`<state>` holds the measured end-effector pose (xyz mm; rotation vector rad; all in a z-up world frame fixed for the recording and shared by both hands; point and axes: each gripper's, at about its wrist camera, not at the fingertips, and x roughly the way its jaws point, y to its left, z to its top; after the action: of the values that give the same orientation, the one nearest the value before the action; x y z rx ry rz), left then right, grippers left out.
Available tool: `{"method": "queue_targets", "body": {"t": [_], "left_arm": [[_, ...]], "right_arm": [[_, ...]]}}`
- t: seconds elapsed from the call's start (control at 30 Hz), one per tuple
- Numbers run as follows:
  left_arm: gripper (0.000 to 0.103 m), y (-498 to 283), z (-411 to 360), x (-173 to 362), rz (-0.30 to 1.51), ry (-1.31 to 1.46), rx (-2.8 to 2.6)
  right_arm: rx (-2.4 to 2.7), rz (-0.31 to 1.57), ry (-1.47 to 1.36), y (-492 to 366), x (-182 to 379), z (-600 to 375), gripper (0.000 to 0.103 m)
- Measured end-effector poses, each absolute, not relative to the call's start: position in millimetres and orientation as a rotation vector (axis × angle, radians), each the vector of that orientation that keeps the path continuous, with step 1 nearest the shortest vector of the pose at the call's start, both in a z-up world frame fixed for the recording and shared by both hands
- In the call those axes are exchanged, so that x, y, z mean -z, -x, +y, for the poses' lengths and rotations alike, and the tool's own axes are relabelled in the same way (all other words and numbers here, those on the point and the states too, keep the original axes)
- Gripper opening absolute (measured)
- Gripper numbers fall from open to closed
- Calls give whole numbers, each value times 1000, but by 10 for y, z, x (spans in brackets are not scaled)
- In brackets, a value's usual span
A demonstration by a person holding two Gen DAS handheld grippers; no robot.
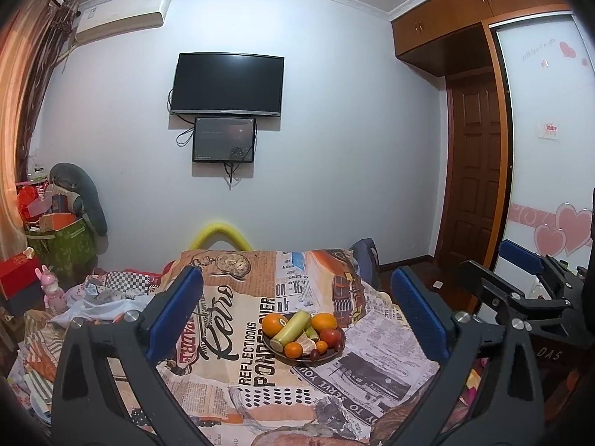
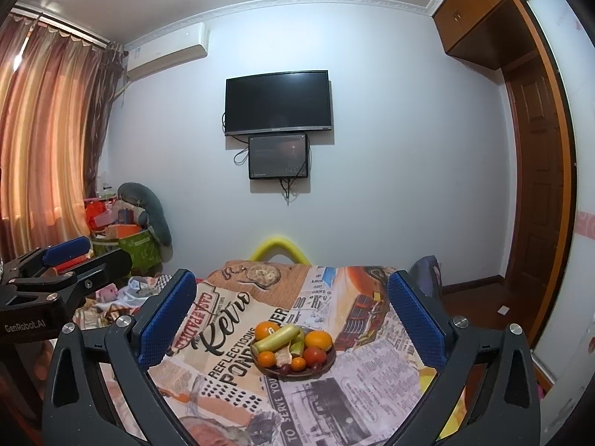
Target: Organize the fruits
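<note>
In the left wrist view, the left gripper (image 1: 297,308) holds its two blue-padded fingers (image 1: 174,312) wide apart with nothing clamped. Between them, a little nearer the right finger, a dark plate (image 1: 334,353) of fruit sits on the desk (image 1: 230,390), which is covered with a newspaper-print cloth. On the plate lie two large oranges (image 1: 274,324), one at the far left and one at the far right, with a long pale green fruit (image 1: 292,329) slanting between them. A red apple (image 1: 331,336) lies just in front of the right orange, and a small tangerine (image 1: 293,349) sits at the near rim. Beyond the right finger, the right gripper (image 1: 494,264) reaches in from the side, its fingers also parted.

In the right wrist view, the right gripper (image 2: 292,312) likewise has its fingers (image 2: 416,319) spread wide and empty. The plate (image 2: 327,366) sits between them, roughly midway and well short of either pad, with the oranges (image 2: 318,340), green fruit (image 2: 277,338), apple (image 2: 314,355) and tangerine (image 2: 266,358) heaped on it. Past the left finger, the left gripper (image 2: 89,254) shows at the edge. Straight ahead beyond the fingertips, a television (image 2: 277,102) hangs on the wall.
</note>
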<state>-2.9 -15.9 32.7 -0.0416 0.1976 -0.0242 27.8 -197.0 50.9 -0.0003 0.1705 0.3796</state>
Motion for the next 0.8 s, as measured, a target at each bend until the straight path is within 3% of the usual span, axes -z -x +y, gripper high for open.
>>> {"method": "queue_targets", "body": {"t": [0.8], "left_arm": [[103, 6, -149, -289, 202, 39, 17]], "right_arm": [[-394, 182, -9, -256, -515, -1951, 103]]}}
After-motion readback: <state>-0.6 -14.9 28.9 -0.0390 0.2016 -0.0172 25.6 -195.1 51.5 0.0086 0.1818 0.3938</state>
